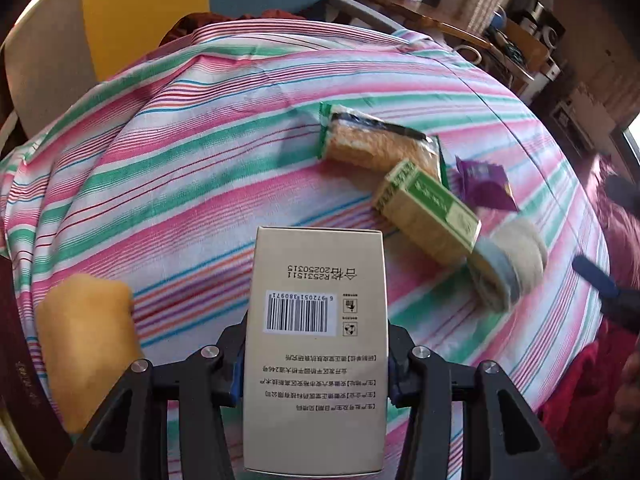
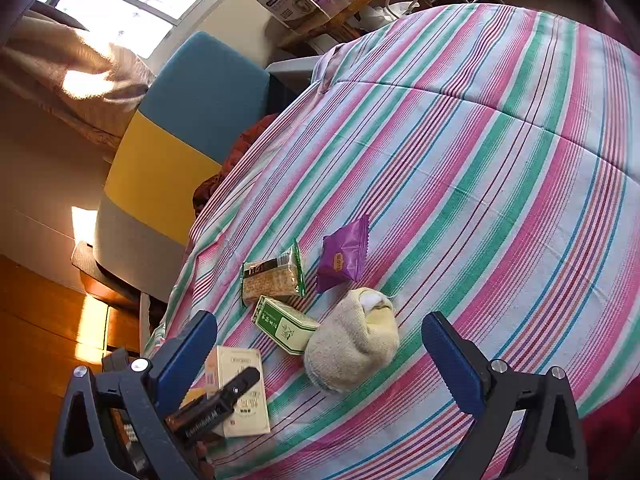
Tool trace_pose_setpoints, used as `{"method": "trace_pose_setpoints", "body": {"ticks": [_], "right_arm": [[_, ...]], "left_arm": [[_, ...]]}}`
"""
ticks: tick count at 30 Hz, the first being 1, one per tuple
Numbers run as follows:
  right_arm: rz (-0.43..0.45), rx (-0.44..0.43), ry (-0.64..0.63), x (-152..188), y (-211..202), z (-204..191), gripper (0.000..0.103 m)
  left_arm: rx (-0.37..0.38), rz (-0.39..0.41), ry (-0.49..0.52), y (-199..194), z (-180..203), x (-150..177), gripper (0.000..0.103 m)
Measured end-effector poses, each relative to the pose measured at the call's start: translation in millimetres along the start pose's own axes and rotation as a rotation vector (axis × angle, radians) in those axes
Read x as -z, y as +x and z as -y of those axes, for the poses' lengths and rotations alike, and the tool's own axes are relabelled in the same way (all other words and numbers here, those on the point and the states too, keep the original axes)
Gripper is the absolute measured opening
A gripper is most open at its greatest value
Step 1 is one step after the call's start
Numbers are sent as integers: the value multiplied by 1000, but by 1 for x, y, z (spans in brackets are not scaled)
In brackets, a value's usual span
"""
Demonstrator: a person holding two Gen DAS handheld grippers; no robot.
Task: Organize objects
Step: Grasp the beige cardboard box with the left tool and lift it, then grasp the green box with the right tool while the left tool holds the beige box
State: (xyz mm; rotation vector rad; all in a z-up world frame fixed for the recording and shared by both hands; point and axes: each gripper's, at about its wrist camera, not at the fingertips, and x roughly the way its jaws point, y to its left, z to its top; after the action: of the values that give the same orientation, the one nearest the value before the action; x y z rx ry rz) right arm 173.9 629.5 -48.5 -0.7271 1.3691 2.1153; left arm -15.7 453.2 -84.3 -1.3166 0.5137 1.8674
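While the left claw (image 1: 316, 364) clamps a beige carton (image 1: 318, 344) between its blue pads, the carton's printed face fills the 6 o'clock part of the left wrist view. Its lettering reads upside down: a barcode numbered 6 972051 380971, a stamp "R253151" with "20250315", and lines of Chinese text too small to make out. At 8 o'clock from the carton lies a yellow sponge-like block (image 1: 86, 344) on the striped bedsheet (image 1: 180, 160).

Toward 1 o'clock sits a cluster: a green-edged snack packet (image 1: 376, 144) with a clear window, a green-and-cream box (image 1: 430, 216) leaning on it, a purple sachet (image 1: 486, 184) at 3 o'clock of the packet, and a rolled pale sock (image 1: 508, 264) touching the box's near end.

From the right wrist view, the right claw (image 2: 320, 356) stands wide apart with nothing between its fingers, hovering above the sock (image 2: 352, 340). Green box (image 2: 286, 324), packet (image 2: 274, 276) and purple sachet (image 2: 344, 256) lie at 11 to 12 o'clock of it. Their labels are illegible. At 7 o'clock the beige carton (image 2: 240, 392) shows in the other claw.
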Motion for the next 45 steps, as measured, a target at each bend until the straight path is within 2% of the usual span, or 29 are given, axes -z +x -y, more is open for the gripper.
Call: {"method": "trace_pose_setpoints", "body": {"ticks": [6,10,16,19,24,29,34,37,42,45], "right_arm": [[0,3,-28,1,-1,-4,103],[-7,6,-68,4,2,-12,103],[-22,67,-80,5,10,-12,103],[-28,104,-97,7,13,-13,102],[-38,133,-186,14,18,-27,91],[-49,144,-302,24,25,-46,86],[-43,145,-441,38,28,-69,85],[-85,148,-490,46,36,-77,85],[-140,185,-643,58,55,-105,85],[-154,246,-698,56,74,-115,85]], "left_arm": [[-11,57,95,-22,1,53,50],[4,85,78,-37,-13,82,50],[33,114,28,-51,-34,112,50],[51,124,14,-52,-39,117,50],[56,133,28,-52,-39,123,51],[87,149,14,-53,-43,125,51],[121,158,-8,-53,-47,127,51],[139,159,-20,-53,-49,128,51],[153,167,-30,-51,-50,130,52],[167,169,-42,-51,-52,130,52]]}}
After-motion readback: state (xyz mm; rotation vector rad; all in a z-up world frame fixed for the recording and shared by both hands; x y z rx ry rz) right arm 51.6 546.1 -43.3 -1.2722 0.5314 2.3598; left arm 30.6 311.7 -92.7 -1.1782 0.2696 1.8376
